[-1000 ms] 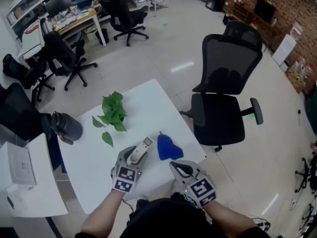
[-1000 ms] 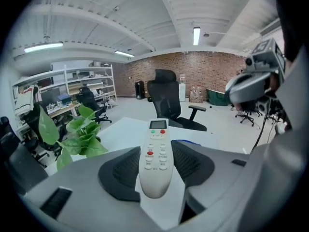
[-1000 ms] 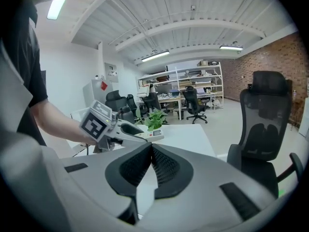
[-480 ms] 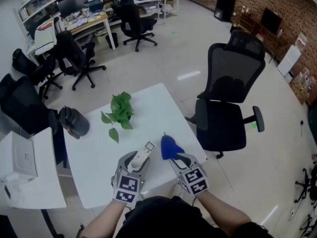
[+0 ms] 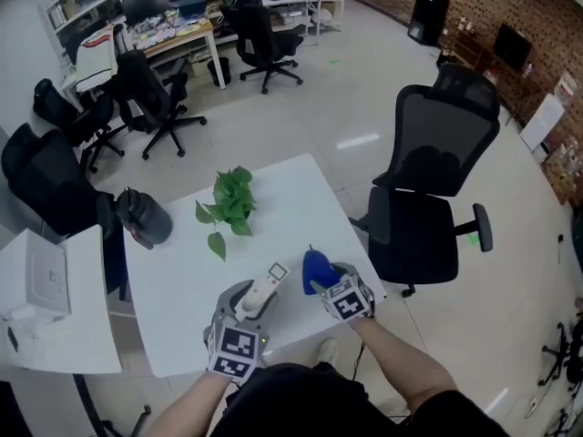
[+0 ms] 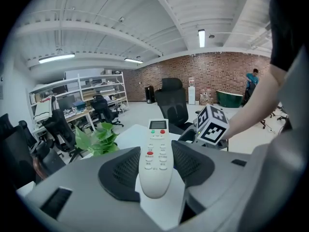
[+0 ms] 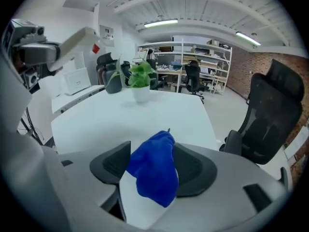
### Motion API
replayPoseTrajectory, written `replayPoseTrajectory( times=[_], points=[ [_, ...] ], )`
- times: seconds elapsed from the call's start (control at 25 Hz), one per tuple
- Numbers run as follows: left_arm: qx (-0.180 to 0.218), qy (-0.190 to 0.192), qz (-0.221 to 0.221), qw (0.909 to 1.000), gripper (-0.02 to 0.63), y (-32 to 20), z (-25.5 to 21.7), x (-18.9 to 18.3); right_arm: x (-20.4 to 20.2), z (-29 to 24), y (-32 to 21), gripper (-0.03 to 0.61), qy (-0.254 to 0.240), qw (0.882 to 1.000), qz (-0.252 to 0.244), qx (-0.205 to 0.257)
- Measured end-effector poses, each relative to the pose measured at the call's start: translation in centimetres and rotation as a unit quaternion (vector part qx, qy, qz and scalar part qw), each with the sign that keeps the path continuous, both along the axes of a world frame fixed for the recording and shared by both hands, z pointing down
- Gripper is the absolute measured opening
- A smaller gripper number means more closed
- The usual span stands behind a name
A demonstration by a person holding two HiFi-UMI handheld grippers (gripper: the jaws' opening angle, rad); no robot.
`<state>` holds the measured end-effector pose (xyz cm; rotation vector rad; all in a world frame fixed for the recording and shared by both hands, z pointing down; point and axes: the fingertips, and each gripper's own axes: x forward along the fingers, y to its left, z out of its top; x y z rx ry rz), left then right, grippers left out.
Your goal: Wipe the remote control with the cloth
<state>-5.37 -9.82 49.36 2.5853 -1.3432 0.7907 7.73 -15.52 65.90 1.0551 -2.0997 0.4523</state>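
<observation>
A white remote control (image 5: 265,289) (image 6: 155,156) with red and green buttons sticks out forward from my left gripper (image 5: 250,300) (image 6: 157,164), which is shut on its sides above the white table (image 5: 178,285). A crumpled blue cloth (image 5: 315,267) (image 7: 154,170) lies on the table near its right edge. My right gripper (image 5: 322,279) (image 7: 150,166) has reached it; its jaws are opening, and the cloth sits between the two pads without being squeezed. In the left gripper view the right gripper's marker cube (image 6: 212,124) shows just beyond the remote.
A potted green plant (image 5: 231,205) stands at the far side of the table. A dark rounded object (image 5: 144,217) sits at its far left corner. A black office chair (image 5: 428,189) stands to the right, a second white desk (image 5: 55,321) to the left.
My right gripper has moved forward from near my body to the blue cloth, and its jaws now stand around it. The left gripper keeps holding the remote in the same place.
</observation>
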Motion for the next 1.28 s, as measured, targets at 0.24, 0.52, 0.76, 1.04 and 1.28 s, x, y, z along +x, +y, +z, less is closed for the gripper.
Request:
replayPoseTrajectory(
  times=[0.24, 0.52, 0.76, 1.04, 1.28],
  points=[
    [0.004, -0.016, 0.002, 0.9999, 0.207, 0.0, -0.4, 0.0, 0.2, 4.2, -2.1, 0.281, 0.029, 0.998, -0.016, -0.051],
    [0.007, -0.025, 0.002, 0.9997, 0.207, -0.3, -0.6, -0.1, 0.2, 6.0, -2.2, 0.272, 0.013, 0.996, -0.008, -0.091],
    [0.004, -0.031, 0.0, 0.9995, 0.207, -0.5, -0.2, -0.4, 0.2, 5.9, -1.6, 0.131, 0.004, 0.995, 0.005, -0.096],
    [0.015, -0.045, 0.002, 0.9989, 0.207, -0.9, -0.2, -0.7, 0.8, 0.9, -0.9, 0.106, -0.045, 0.998, 0.017, -0.049],
    [0.034, -0.058, 0.002, 0.9978, 0.207, -1.6, -0.6, -1.0, 0.7, -8.3, 0.3, 0.104, -0.109, 0.994, 0.014, 0.027]
  ],
)
